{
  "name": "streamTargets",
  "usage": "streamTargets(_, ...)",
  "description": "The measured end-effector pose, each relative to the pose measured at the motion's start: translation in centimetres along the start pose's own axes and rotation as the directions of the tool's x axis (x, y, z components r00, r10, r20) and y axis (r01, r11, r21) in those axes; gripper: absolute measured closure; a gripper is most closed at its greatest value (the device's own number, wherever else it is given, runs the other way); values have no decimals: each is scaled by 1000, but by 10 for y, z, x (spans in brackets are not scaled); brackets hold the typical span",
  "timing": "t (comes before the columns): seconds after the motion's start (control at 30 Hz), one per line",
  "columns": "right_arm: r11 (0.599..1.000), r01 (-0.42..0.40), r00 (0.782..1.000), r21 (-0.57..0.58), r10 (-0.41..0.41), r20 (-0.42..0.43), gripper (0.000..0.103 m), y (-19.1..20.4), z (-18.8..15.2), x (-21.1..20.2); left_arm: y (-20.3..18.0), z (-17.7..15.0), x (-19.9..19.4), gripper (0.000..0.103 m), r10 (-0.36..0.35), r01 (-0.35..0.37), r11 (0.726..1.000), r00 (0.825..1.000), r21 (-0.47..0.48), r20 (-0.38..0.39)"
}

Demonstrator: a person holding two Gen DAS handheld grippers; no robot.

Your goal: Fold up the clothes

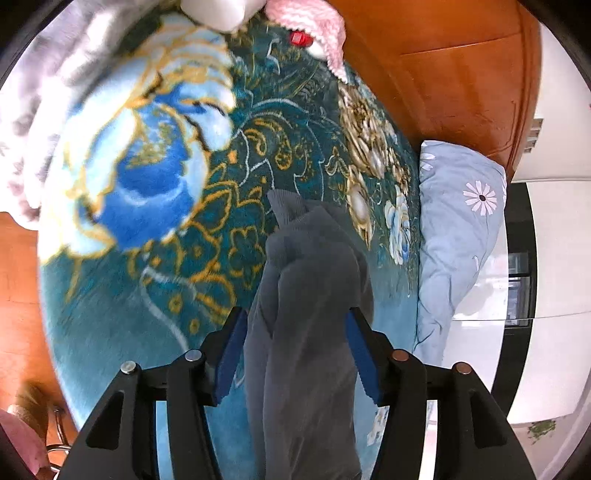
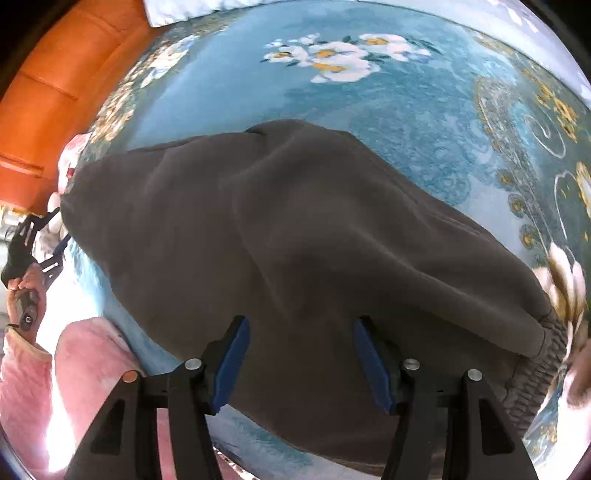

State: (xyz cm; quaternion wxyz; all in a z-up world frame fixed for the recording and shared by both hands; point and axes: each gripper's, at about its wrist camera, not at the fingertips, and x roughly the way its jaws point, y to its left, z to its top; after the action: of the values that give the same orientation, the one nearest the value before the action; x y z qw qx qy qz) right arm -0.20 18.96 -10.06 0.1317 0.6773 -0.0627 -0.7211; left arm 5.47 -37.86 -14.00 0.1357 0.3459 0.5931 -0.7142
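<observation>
A dark grey garment (image 2: 295, 240) with an elastic waistband at the right lies spread on a teal floral blanket (image 2: 388, 110). In the left wrist view my left gripper (image 1: 295, 332) has a bunched fold of the grey garment (image 1: 310, 295) between its blue pads, hanging above the blanket (image 1: 147, 221). My right gripper (image 2: 301, 343) is open, its blue pads wide apart just over the garment's near part. The left gripper (image 2: 40, 240) also shows at the garment's far left end in the right wrist view.
A light blue flowered pillow (image 1: 458, 240) lies at the blanket's right edge beside an orange wooden headboard (image 1: 443, 74). A pink knitted cloth (image 1: 317, 22) and a small red item (image 1: 299, 38) lie at the far end. A pink sleeve (image 2: 74, 369) is at lower left.
</observation>
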Motion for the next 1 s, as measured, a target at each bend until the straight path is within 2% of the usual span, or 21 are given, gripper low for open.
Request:
streamTargets(0.03, 1000, 3, 1000, 15, -3, -9, 40, -1, -1, -1, -2, 1, 2, 49, -11, 11, 1000, 1000, 12, -1)
streamTargets(0.07, 1000, 9, 1000, 26, -9, -21, 40, -2, 1, 1, -5, 2, 4, 55, -23, 23, 999, 1000, 25, -2)
streamTargets(0.1, 999, 16, 999, 36, -15, -32, 40, -2, 2, 2, -7, 3, 7, 68, -34, 34, 999, 999, 37, -3)
streamTargets(0.13, 999, 27, 999, 38, -25, -40, 40, -2, 2, 3, -11, 4, 10, 76, -31, 32, 998, 999, 58, -7)
streamTargets(0.17, 999, 36, 998, 36, -35, -47, 40, -1, 2, 4, -16, 7, 13, 91, -39, 39, 996, 999, 86, -10)
streamTargets(0.27, 998, 64, 996, 29, -62, -64, 40, 4, 4, 7, -34, 12, 13, 97, -112, 113, 977, 994, 178, -16)
streamTargets(0.37, 997, 83, 994, 6, -82, -77, 40, 11, 7, 12, -53, 11, 0, 97, -259, 247, 923, 966, 294, 1)
streamTargets(0.4, 996, 87, 993, 6, -87, -84, 40, 11, 7, 14, -56, 11, 0, 97, -267, 249, 911, 964, 329, 10)
streamTargets(0.47, 995, 96, 991, 6, -95, -97, 40, 11, 7, 18, -47, 18, 18, 97, -145, 133, 933, 989, 334, 10)
streamTargets(0.5, 995, 99, 990, 4, -99, -102, 40, 11, 7, 20, -41, 22, 28, 97, -72, 66, 942, 997, 329, 8)
streamTargets(0.53, 995, 103, 989, -1, -103, -104, 40, 11, 7, 20, -36, 25, 35, 97, -29, 27, 945, 1000, 325, 3)
streamTargets(0.6, 994, 108, 988, -9, -108, -107, 40, 11, 7, 21, -26, 29, 45, 97, 23, -19, 948, 1000, 318, -9)
streamTargets(0.67, 994, 111, 988, -11, -112, -111, 40, 9, 7, 21, -28, 27, 44, 96, 35, -33, 937, 999, 347, 2)
streamTargets(0.87, 993, 114, 986, -13, -115, -123, 40, 5, 7, 26, -49, 12, 43, 89, 161, -192, 840, 981, 507, 104)
streamTargets(0.93, 994, 108, 986, -19, -109, -124, 40, 5, 6, 26, -54, 5, 41, 87, 198, -250, 805, 968, 538, 154)
streamTargets(1.0, 994, 102, 987, -24, -105, -125, 40, 3, 5, 26, -61, -3, 40, 82, 239, -318, 755, 948, 573, 211)
